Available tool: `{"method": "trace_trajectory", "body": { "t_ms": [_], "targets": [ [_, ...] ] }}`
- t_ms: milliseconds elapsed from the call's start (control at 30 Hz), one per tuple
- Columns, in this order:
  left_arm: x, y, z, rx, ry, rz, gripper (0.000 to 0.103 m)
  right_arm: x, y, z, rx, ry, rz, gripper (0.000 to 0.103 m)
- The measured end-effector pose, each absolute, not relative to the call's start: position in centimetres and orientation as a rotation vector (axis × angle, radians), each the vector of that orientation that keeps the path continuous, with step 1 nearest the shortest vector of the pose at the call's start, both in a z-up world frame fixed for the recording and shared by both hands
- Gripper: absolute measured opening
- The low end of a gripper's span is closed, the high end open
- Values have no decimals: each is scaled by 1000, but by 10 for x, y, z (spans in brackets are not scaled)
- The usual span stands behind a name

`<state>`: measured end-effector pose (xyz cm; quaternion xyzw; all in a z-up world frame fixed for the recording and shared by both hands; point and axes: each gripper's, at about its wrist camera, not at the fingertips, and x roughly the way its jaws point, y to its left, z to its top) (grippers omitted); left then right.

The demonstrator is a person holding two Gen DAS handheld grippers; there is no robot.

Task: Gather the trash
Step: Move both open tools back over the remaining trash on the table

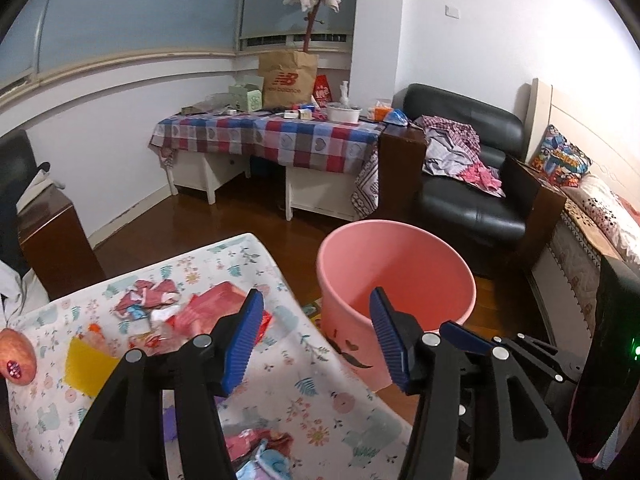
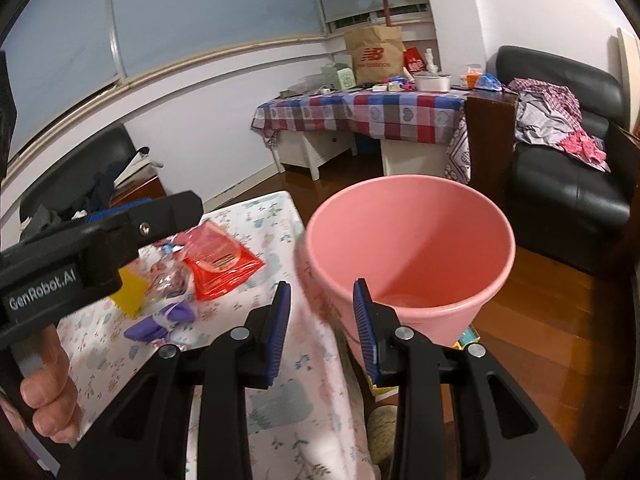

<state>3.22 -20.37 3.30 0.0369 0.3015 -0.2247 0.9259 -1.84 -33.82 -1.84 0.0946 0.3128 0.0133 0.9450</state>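
A pink bucket (image 1: pixel 396 276) stands on the floor beside a table with a floral cloth (image 1: pixel 304 392); it also shows in the right wrist view (image 2: pixel 408 240). Trash lies on the table: a red packet (image 2: pixel 222 260), a yellow sheet (image 2: pixel 130 290), a purple wrapper (image 2: pixel 160 322), clear plastic (image 2: pixel 166 280) and crumpled red-and-white wrappers (image 1: pixel 146 296). My left gripper (image 1: pixel 316 340) is open and empty, over the table's edge next to the bucket. My right gripper (image 2: pixel 322 328) is open and empty, between the table's edge and the bucket's near rim. The left gripper's body (image 2: pixel 100 240) shows in the right wrist view.
A black leather armchair (image 1: pixel 464 168) with clothes stands behind the bucket. A side table with a checked cloth (image 1: pixel 264 132) holds a paper bag (image 1: pixel 286 78) and clutter. A bed (image 1: pixel 600 216) lies at the right. A dark wooden cabinet (image 1: pixel 52 236) stands at the left.
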Motion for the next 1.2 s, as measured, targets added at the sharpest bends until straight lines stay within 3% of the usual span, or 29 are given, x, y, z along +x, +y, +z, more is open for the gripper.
{"method": "trace_trajectory", "body": {
  "t_ms": [767, 1200],
  "targets": [
    [16, -145, 30, 26, 594, -399, 59, -27, -279, -19, 109, 689, 103, 33],
    [-4, -43, 4, -64, 604, -495, 60, -30, -263, -43, 133, 780, 199, 33]
  ]
}}
